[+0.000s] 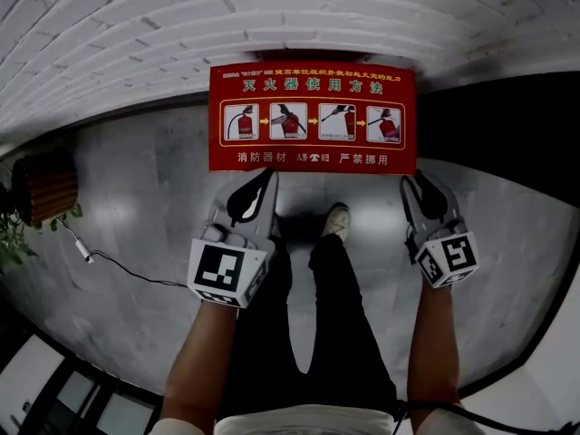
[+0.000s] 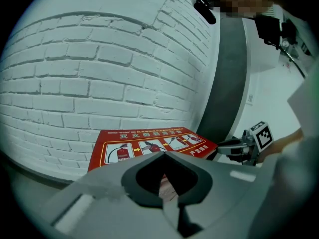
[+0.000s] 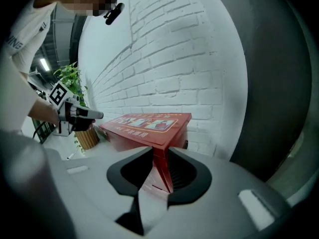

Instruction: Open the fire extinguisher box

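The red fire extinguisher box point(image 1: 313, 120) stands against the white brick wall, its lid printed with instruction pictures and lying flat. My left gripper point(image 1: 269, 175) is shut, its tips meeting right at the lid's front edge point(image 2: 149, 144), left of the middle; nothing shows between them. My right gripper point(image 1: 410, 181) sits at the box's front right corner. In the right gripper view its jaws point(image 3: 159, 151) stand either side of that red corner point(image 3: 162, 161) and press on it. Each gripper shows in the other's view: the right gripper point(image 2: 234, 146) and the left gripper point(image 3: 84, 114).
A wicker plant pot point(image 1: 41, 188) with green leaves stands on the grey floor at the left, a thin cable point(image 1: 118, 261) trailing past it. The person's legs and a shoe point(image 1: 335, 220) are just in front of the box. A dark wall band point(image 1: 507, 116) runs right of the box.
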`<action>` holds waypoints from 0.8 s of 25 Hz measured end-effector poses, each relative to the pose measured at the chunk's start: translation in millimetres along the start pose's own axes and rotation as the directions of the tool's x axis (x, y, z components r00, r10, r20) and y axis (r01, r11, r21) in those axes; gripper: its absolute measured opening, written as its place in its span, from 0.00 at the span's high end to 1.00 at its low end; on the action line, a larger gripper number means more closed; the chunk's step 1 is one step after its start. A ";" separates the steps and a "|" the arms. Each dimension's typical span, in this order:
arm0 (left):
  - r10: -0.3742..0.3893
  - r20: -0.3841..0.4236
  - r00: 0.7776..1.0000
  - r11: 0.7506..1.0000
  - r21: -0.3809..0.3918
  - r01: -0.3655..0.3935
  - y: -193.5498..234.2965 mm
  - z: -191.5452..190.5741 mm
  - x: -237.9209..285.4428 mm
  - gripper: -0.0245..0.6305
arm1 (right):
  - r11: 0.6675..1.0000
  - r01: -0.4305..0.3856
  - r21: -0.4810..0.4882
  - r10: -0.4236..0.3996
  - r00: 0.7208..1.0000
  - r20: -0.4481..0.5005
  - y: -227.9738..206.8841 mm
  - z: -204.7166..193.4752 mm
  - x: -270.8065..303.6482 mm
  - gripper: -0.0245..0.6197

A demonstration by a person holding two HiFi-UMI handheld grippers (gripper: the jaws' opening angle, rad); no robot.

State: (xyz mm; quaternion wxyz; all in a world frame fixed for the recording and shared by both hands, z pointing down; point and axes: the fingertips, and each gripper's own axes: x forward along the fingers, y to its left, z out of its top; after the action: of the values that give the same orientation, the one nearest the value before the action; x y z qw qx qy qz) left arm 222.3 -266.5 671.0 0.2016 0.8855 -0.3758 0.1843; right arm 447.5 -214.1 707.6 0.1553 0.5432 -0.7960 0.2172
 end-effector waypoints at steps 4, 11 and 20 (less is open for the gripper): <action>0.025 0.039 0.999 0.999 -0.037 -0.024 -3.4 22.3 -7.8 0.95 | 1.000 0.004 0.027 -0.006 0.998 0.067 5.1 25.8 -11.0 0.81; 0.031 0.083 0.996 0.999 0.011 -0.032 -4.8 35.1 -18.8 0.95 | 0.995 0.014 0.101 -0.036 0.975 0.221 -2.2 80.0 -14.0 0.81; 0.083 0.143 0.986 0.997 -0.007 -0.083 18.2 125.0 -36.5 0.95 | 0.994 0.060 0.092 -0.084 0.955 0.284 -50.4 237.6 41.3 0.82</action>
State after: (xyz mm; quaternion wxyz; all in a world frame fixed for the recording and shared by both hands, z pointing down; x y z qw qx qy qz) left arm 207.0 -318.5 551.2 0.1668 0.8799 -0.4260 0.1282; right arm 476.8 -385.2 532.8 0.0233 0.6034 -0.7802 0.1631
